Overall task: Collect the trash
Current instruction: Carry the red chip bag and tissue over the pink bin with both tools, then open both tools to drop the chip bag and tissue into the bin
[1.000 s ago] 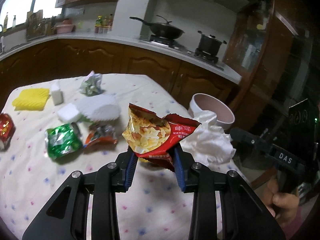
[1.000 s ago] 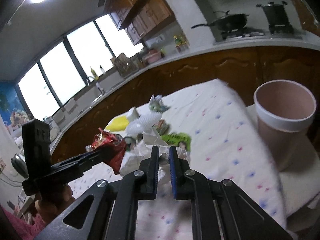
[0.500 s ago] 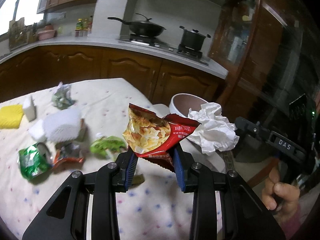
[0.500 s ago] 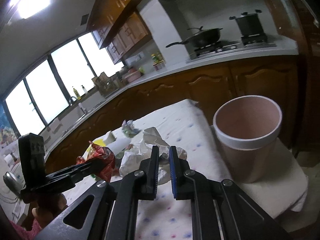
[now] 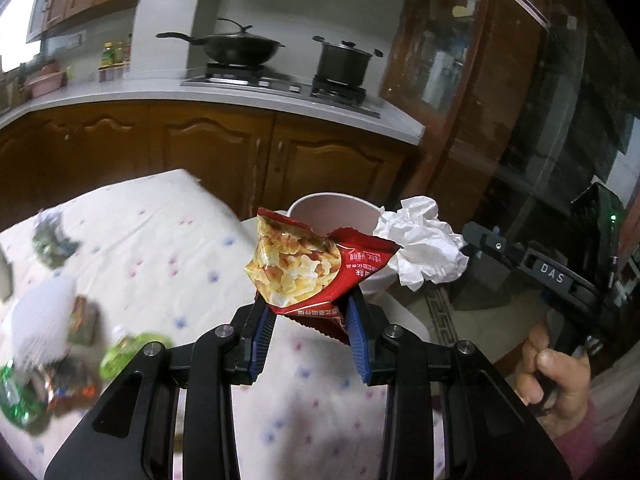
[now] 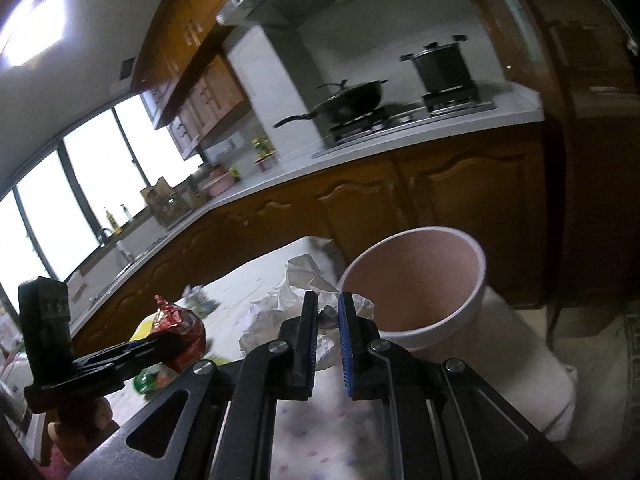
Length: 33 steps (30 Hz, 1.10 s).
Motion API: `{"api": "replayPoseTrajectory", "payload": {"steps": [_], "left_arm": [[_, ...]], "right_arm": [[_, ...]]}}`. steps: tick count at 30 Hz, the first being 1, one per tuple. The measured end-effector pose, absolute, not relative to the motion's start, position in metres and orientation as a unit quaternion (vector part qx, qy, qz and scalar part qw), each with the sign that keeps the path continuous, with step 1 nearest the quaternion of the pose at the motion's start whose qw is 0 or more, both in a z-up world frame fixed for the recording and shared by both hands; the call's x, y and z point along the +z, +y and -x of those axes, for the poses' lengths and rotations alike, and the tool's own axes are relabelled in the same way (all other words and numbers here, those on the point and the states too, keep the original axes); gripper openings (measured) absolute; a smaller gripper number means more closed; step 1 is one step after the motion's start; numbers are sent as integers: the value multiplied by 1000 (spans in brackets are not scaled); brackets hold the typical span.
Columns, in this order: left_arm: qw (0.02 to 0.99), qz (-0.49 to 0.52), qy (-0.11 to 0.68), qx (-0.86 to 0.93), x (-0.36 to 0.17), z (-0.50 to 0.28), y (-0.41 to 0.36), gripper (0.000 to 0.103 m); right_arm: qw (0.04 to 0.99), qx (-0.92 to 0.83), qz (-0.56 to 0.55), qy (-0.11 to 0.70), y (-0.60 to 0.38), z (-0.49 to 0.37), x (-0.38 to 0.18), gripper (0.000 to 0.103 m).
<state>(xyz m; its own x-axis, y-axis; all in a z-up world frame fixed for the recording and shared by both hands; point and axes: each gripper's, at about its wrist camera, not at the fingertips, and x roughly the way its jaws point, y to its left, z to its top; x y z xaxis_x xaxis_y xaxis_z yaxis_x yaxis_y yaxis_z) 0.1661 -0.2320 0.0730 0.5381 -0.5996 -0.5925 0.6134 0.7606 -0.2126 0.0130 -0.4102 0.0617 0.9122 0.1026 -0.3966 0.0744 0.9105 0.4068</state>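
My left gripper (image 5: 310, 312) is shut on a red and yellow snack bag (image 5: 304, 272) and holds it in the air just in front of the pink bin (image 5: 332, 208). The bag also shows in the right wrist view (image 6: 180, 332). My right gripper (image 6: 328, 312) is shut on a crumpled white paper tissue (image 6: 288, 304), close to the bin's (image 6: 416, 280) left rim. In the left wrist view the tissue (image 5: 424, 248) hangs at the bin's right rim.
Several wrappers (image 5: 80, 344) and a white sponge (image 5: 44, 316) lie on the white dotted tablecloth (image 5: 160, 248) at the left. The bin stands on a white-covered seat (image 6: 520, 364) off the table's end. Wooden kitchen cabinets (image 5: 224, 156) stand behind.
Both grippers have moved with their loads toward the pink bin. The bin now looks larger and closer in both views, and the table trash has slid to the left.
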Motion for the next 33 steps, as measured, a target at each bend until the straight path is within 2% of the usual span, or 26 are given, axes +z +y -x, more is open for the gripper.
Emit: {"api": "replayPoseTrajectory", "payload": {"steps": [10, 23, 28, 31, 33], "left_arm": [[860, -37, 353, -367, 66, -214, -310, 32], [829, -74, 427, -354, 19, -272, -384, 33], [821, -90, 444, -348, 7, -280, -398, 38], [820, -90, 450, -343, 2, -284, -399, 51], [819, -89, 452, -340, 0, -285, -400, 54]], "right_arm": [[953, -40, -217, 206, -464, -45, 62, 10], [942, -68, -216, 246, -499, -99, 33, 10], [939, -70, -219, 258, -504, -107, 25, 11], [936, -65, -226, 262, -508, -111, 20, 17], [935, -67, -224, 266, -509, -112, 18, 34]]}}
